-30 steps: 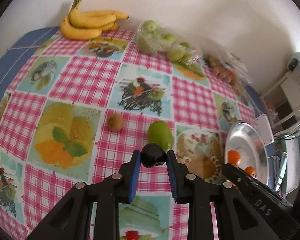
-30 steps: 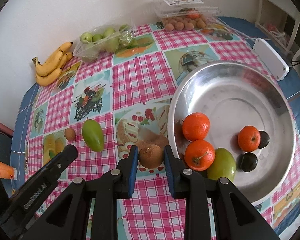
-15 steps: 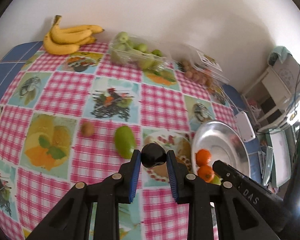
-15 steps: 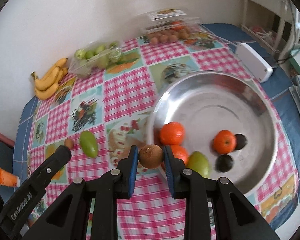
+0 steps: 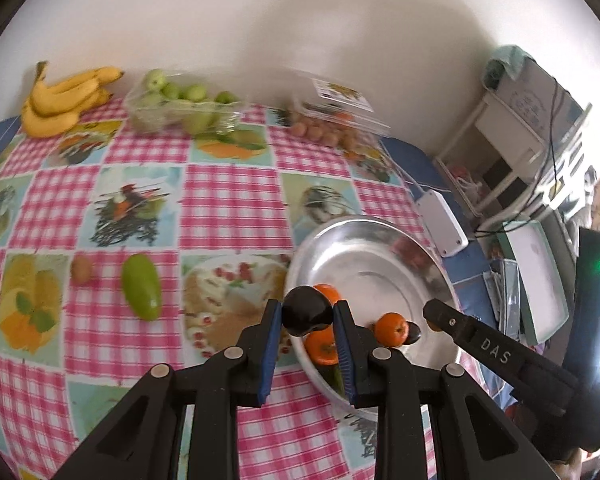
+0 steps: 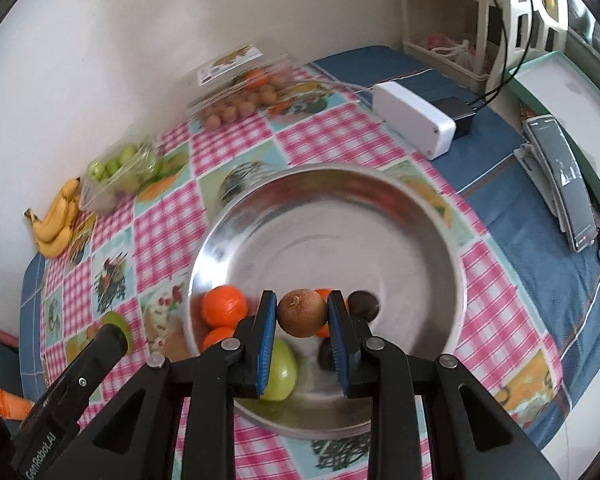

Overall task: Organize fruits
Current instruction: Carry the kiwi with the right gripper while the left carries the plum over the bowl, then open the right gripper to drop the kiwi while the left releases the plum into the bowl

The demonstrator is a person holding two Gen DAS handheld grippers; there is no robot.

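Note:
My left gripper [image 5: 306,314] is shut on a dark round fruit [image 5: 305,311] and holds it above the near rim of the steel bowl [image 5: 364,240]. My right gripper [image 6: 302,312] is shut on a brown kiwi [image 6: 301,312] and holds it over the bowl [image 6: 332,216], which has oranges [image 6: 224,306], a green mango [image 6: 280,372] and dark fruits [image 6: 363,305] in it. A green mango [image 5: 141,286] and a small kiwi [image 5: 81,269] lie on the checked tablecloth to the left of the bowl.
Bananas [image 5: 64,100], a clear box of green fruit [image 5: 180,108] and a box of small brown fruit [image 5: 332,120] stand along the wall. A white adapter box [image 6: 414,118] lies right of the bowl. A phone [image 6: 566,184] lies at the far right.
Both grippers have moved right toward the bowl with their fruits. The right one now hangs over the bowl, and the left one is at its rim.

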